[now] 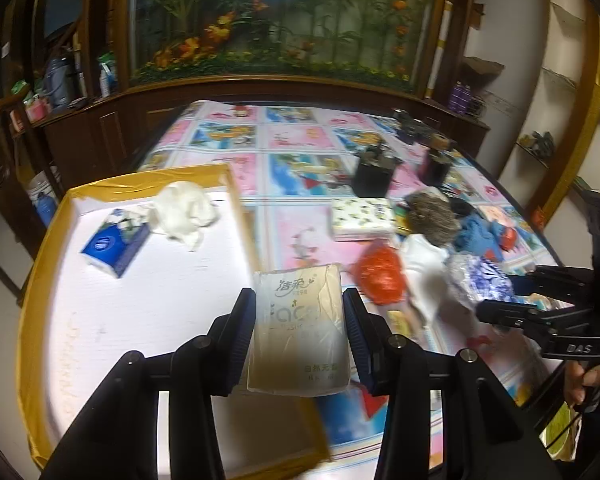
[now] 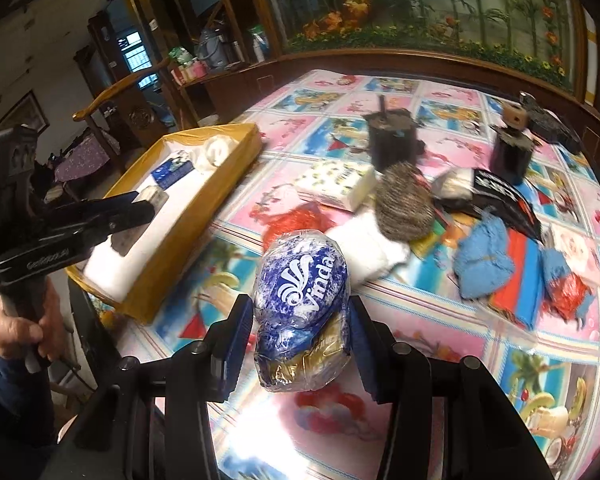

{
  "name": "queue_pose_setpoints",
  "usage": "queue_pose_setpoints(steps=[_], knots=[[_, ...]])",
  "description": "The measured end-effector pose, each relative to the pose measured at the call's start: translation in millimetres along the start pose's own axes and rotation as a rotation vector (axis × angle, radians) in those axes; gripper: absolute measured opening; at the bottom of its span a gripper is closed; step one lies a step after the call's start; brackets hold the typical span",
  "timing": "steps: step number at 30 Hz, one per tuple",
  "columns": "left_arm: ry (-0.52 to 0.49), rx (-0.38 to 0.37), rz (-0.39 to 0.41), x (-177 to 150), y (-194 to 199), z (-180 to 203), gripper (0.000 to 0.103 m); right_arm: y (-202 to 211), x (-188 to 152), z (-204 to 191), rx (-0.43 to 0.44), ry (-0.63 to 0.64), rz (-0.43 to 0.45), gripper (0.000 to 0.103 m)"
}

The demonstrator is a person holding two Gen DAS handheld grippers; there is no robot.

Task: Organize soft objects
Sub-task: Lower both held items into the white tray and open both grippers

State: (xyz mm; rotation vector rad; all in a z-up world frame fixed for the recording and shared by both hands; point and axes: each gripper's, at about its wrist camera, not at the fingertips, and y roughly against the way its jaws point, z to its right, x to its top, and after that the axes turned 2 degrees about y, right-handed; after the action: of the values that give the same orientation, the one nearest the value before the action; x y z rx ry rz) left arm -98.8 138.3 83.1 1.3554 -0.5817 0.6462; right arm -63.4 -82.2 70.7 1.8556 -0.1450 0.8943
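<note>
My left gripper point(image 1: 298, 296) is shut on a beige tissue pack point(image 1: 300, 332), held over the right edge of the yellow-rimmed box point(image 1: 44, 248). A blue tissue pack point(image 1: 112, 244) and a crumpled white cloth point(image 1: 186, 210) lie on the box's white floor. My right gripper point(image 2: 300, 304) is shut on a blue-and-white Vinda tissue pack point(image 2: 300, 280), above the patterned tablecloth and to the right of the box point(image 2: 204, 208). The right wrist view shows the left gripper point(image 2: 148, 204) with its beige pack point(image 2: 154, 196) over the box.
On the tablecloth lie a printed tissue pack point(image 2: 336, 182), a brown furry item point(image 2: 404, 208), a white cloth point(image 2: 368, 248), a red bag point(image 2: 296, 220) and a blue towel point(image 2: 484, 264). Two black holders point(image 2: 394, 140) point(image 2: 510, 156) stand behind. A hand point(image 2: 16, 332) grips the left handle.
</note>
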Motion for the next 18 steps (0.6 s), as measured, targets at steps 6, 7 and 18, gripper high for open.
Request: queue_pose_setpoints(steps=[6, 7, 18], knots=[[0.103, 0.124, -0.005, 2, 4, -66, 0.043, -19, 31, -51, 0.113, 0.077, 0.003, 0.052], [0.120, 0.143, -0.009, 3, 3, -77, 0.043, -25, 37, -63, 0.133, 0.095, 0.000, 0.052], [0.203, 0.248, -0.085, 21, -24, -142, 0.043, -119, 95, -155, 0.174, 0.204, -0.044, 0.053]])
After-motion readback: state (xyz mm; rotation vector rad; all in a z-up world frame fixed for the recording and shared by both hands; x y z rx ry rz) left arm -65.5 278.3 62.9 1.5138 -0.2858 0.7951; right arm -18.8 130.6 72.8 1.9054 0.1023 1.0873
